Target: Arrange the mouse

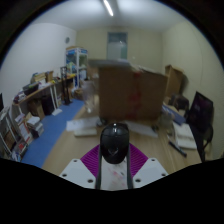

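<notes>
Mouse (pixel 115 143), black, sits between the fingers (pixel 96 172), its long axis running straight ahead along them, tail end nearest the camera. The purple pads flank it at both sides and seem to press on it, so I judge it gripped and lifted clear. A room with a big cardboard box (pixel 130 92) lies beyond; no bench shows beneath, so the set-down spot cannot be told.

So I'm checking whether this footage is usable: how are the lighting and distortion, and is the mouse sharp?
Gripper view: a ceiling light lights the room evenly; the wide lens bends walls and shelves outward; the black mouse between the gripper fingers looks dark and soft, with a faint sheen on top; the cardboard box beyond is slightly blurred.
</notes>
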`<action>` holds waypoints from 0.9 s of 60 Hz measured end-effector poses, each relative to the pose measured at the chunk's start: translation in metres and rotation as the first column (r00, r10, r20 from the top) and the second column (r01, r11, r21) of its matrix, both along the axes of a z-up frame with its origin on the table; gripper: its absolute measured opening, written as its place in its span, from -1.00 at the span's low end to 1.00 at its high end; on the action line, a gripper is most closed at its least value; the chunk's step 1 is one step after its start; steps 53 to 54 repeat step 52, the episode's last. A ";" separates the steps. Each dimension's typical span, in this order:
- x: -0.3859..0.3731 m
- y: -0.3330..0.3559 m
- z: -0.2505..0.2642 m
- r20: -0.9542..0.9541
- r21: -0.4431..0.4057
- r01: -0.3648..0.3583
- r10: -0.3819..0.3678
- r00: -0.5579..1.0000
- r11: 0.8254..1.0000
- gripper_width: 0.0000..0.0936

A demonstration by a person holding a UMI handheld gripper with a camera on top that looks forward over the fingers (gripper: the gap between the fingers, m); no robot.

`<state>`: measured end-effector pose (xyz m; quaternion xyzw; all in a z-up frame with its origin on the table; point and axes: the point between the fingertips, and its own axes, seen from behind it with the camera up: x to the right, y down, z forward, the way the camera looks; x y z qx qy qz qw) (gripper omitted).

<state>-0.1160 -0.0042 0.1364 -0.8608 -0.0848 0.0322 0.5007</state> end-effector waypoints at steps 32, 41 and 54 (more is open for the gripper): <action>0.065 -0.029 -0.152 -0.055 -0.267 -0.043 0.029 0.998 0.963 0.33; 0.061 -0.057 -0.131 -0.117 -0.292 -0.007 -0.029 0.993 0.956 0.78; 0.074 -0.116 -0.089 -0.155 -0.272 0.053 -0.098 0.983 0.961 0.78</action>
